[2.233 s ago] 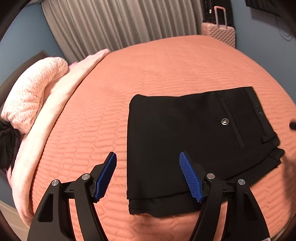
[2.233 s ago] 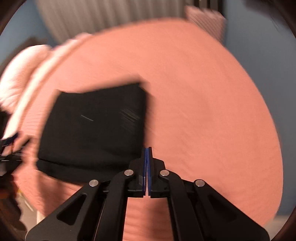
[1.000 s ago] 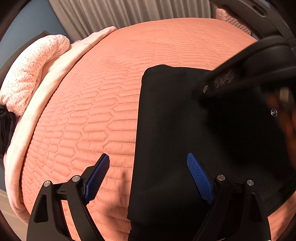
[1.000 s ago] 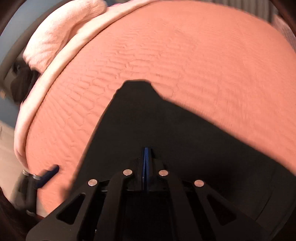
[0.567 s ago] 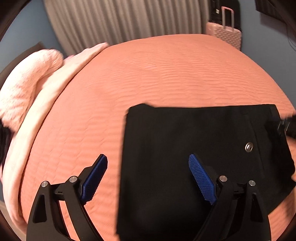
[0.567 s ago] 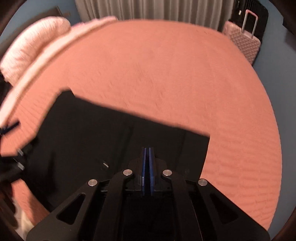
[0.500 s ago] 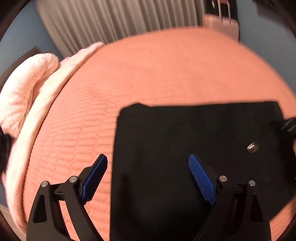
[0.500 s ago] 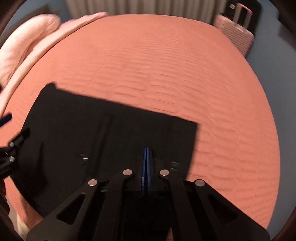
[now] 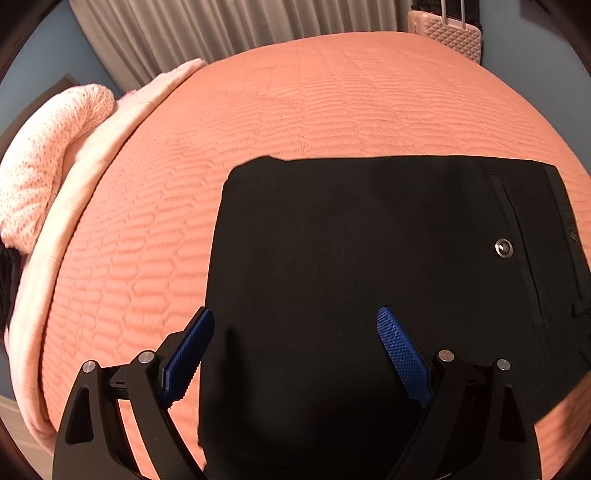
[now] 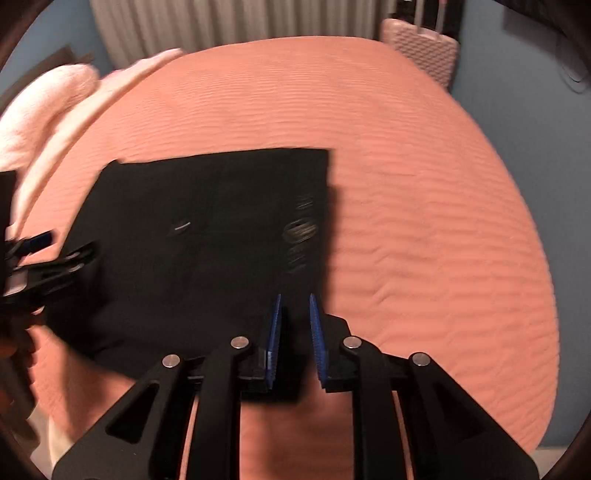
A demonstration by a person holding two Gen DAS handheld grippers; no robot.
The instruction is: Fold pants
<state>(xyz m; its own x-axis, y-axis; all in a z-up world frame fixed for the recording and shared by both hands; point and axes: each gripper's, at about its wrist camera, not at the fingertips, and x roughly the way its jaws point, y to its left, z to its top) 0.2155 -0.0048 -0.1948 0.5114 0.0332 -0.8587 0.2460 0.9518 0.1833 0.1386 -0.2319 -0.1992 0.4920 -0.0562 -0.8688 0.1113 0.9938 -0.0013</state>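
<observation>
2 grippers over 1 pair of black pants [image 9: 351, 258], which lies flat as a compact rectangle on the near part of the orange quilted bedspread [image 9: 332, 103]. Waistband end with the metal button [image 9: 503, 247] sits toward the person's right. Left gripper [image 9: 295, 343] is spread wide and holds nothing, blue pads straddling the left edge of the fabric from above. Right gripper [image 10: 295, 332] has its jaws parted a little with nothing between them, poised over the near right corner by the waistband; that view is blurred, so contact with the cloth can't be judged.

Step in hand: looks like late folding, the bundle already squared, layers stacked. Likely either finished or 1 last fold remaining. If another fold is wanted, the next move calls for each gripper to pinch all layers at the left edge and carry it over toward the waistband, keeping the edges aligned.

Around: pink dotted pillow [image 9: 48, 158] and pale pink blanket [image 9: 44, 295] along the left of the bed, grey curtain [image 9: 221, 29] behind, pink suitcase [image 9: 447, 33] at the far right. All well apart from the pants, nothing blocks the work. Risk: slippery stacked layers may shift if only the top one is caught.
</observation>
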